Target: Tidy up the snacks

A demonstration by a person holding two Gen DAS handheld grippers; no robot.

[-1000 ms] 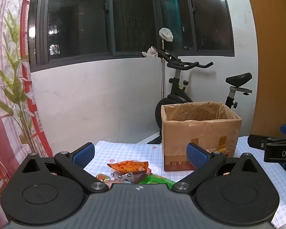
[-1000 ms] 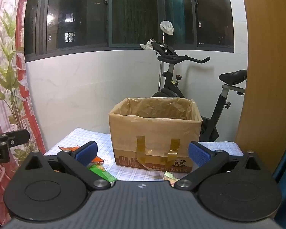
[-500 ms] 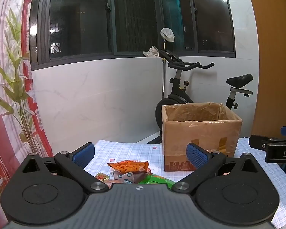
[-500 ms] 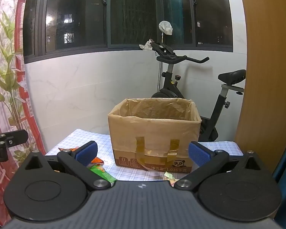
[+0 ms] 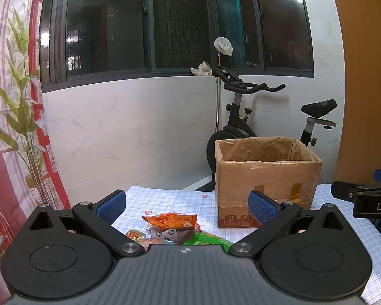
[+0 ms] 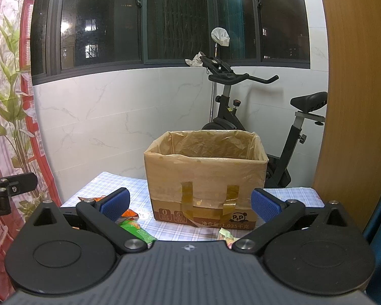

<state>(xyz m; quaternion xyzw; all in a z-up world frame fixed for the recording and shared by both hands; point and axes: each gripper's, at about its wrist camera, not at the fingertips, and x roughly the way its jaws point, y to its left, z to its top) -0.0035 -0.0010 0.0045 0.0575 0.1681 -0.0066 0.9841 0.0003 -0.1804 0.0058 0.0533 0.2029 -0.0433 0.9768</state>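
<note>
Start: my left gripper [image 5: 186, 200] and right gripper [image 6: 189, 202] gape empty; next, grab orange packet [image 5: 170, 220] (box [image 6: 205, 180] beyond).

Black grippers, blue-padded fingers [image 5: 263, 207]

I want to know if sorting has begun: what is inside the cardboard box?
Only a translucent plastic liner shows inside the cardboard box. Its front wall hides the bottom, so any snacks there cannot be seen.

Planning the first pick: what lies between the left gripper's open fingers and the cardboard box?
In the left wrist view, an orange snack packet on the checked tablecloth, then bare cloth up to the cardboard box. Left gripper is empty.
</note>
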